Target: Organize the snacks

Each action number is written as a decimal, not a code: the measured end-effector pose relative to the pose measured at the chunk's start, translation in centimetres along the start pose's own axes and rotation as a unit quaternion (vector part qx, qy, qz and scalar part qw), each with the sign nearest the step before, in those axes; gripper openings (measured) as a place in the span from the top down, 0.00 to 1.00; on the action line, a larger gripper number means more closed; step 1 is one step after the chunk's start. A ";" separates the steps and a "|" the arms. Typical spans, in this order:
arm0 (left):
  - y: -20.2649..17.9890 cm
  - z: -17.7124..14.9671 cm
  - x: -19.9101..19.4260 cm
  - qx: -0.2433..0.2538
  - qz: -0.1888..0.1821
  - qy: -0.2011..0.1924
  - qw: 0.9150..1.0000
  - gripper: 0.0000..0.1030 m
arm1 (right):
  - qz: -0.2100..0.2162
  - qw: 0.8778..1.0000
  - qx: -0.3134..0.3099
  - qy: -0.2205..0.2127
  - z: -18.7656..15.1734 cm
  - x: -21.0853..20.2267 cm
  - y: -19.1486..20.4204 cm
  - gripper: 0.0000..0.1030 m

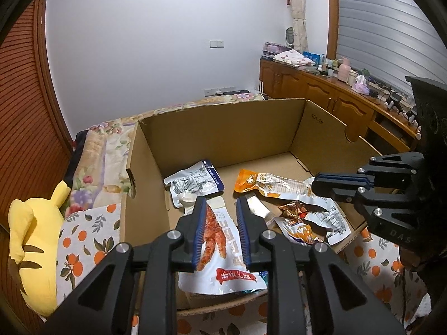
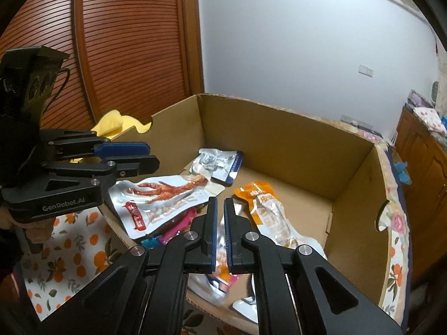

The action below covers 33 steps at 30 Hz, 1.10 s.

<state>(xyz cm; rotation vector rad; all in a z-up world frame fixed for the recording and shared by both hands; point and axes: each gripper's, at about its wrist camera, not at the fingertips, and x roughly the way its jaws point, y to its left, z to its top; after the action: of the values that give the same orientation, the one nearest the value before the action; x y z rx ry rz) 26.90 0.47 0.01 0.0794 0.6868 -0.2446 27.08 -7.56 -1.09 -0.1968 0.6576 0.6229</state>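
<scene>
The open cardboard box (image 1: pixel 223 128) sits on a cloth printed with oranges (image 1: pixel 83 237), and every snack lies on its floor; a yellow plush toy (image 1: pixel 30 248) rests outside the box, beyond its left wall in the left wrist view. Largest inside is the white chicken-feet packet (image 1: pixel 223 254), lying flat against the box's near wall with a pink wrapper (image 2: pixel 181 223) partly under it; the orange packet (image 1: pixel 268 184) lies mid-floor toward the box's right side; the grey-and-blue packet (image 1: pixel 195 181) lies farther in, toward the back-left corner; smaller crumpled wrappers (image 1: pixel 296 217) crowd the near-right part. The left gripper (image 1: pixel 220 203) hovers over the chicken-feet packet, jaws slightly parted and clasping nothing; the right gripper (image 2: pixel 220 203) hangs above the near-right wrappers, jaws all but closed, nothing visibly pinched between them.
</scene>
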 end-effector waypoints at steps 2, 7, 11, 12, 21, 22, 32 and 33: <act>0.1 -0.1 -0.2 -0.001 0.000 -0.001 1.000 0.79 | -0.003 1.000 0.004 -0.004 -0.1 -0.4 0.0 0.98; -0.2 -0.5 -1.1 -0.001 0.003 -0.006 1.000 0.78 | -0.009 1.000 0.014 -0.016 -0.2 -1.5 0.1 0.97; -0.5 -0.7 -2.1 -0.001 0.004 -0.011 1.000 0.76 | -0.016 0.999 0.020 -0.026 -0.6 -2.6 0.4 0.95; -0.6 -0.8 -2.5 0.000 0.004 -0.013 1.000 0.74 | -0.018 0.999 0.021 -0.028 -0.7 -2.9 0.4 0.95; -1.7 -1.5 -5.9 0.001 0.015 -0.034 0.999 0.58 | -0.045 0.997 0.037 -0.059 -1.5 -6.5 1.4 0.80; -1.8 -1.6 -6.2 0.001 0.018 -0.036 0.999 0.57 | -0.051 0.996 0.037 -0.063 -1.6 -6.9 1.6 0.77; -2.6 -2.7 -9.4 -0.007 0.031 -0.054 0.998 0.33 | -0.095 0.989 0.054 -0.100 -2.4 -10.4 2.9 0.45; -2.7 -2.8 -9.8 -0.008 0.033 -0.059 0.998 0.31 | -0.097 0.988 0.056 -0.103 -2.4 -10.7 2.9 0.42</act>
<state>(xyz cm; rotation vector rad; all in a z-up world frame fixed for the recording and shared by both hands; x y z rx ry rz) 17.20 0.18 4.07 0.0711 0.5667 -0.1786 17.48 -11.19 3.79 -0.0886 0.4665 0.4106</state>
